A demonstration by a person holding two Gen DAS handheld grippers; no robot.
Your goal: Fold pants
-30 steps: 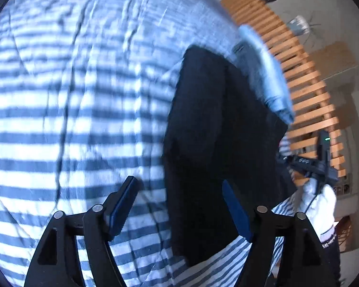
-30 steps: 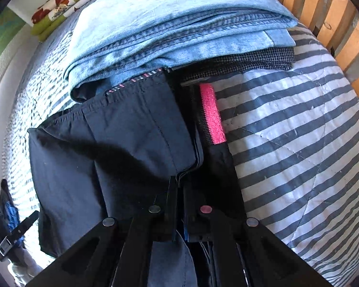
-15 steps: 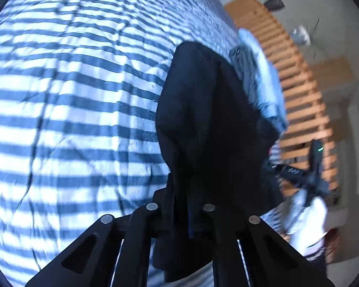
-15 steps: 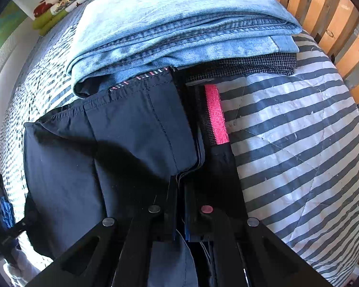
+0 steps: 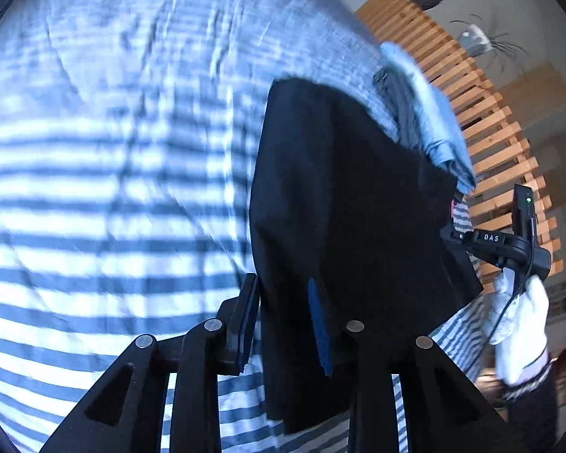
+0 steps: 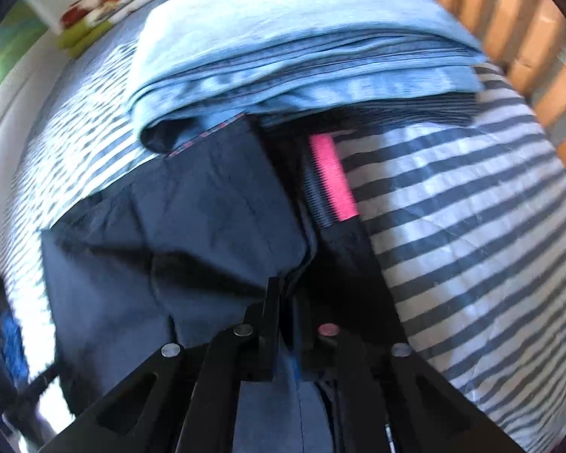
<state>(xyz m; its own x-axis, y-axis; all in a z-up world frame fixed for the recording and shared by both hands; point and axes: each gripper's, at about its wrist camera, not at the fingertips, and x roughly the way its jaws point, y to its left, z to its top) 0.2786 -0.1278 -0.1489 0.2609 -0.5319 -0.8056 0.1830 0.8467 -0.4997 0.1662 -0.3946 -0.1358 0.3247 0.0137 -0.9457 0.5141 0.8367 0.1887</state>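
Pants: I saw the dark pants [image 6: 192,249] spread on the striped bedspread [image 6: 471,234], their far edge tucked against a stack of folded clothes. In the left view the same pants [image 5: 343,207] ran away from my left claw toward that stack.
Pink strip: a bright pink band [image 6: 334,177] showed along the pants' right edge, just beside the bare stripes of the bedspread.
Right claw: my right gripper [image 6: 288,302] pointed steeply down with its jaws nearly together, pinching a fold of the pants between the pads.
Left claw: my left gripper [image 5: 283,313] stood with its jaws apart; they had just been opening. The near edge of the pants lay in the gap and over the right finger, but the pads were not pressing on the cloth, as far as I could tell.
Folded stack: pale blue jeans [image 6: 290,53] sat on top, a dark grey garment [image 6: 426,109] under them, both touching the pants' far end.
Hand: in the left view a white-gloved hand [image 5: 517,324] held the other gripper at the pants' right side.
Surroundings: a wooden slatted frame [image 5: 471,113] ran beyond the bed, and a green and red patterned cloth [image 6: 105,11] lay at the far corner.
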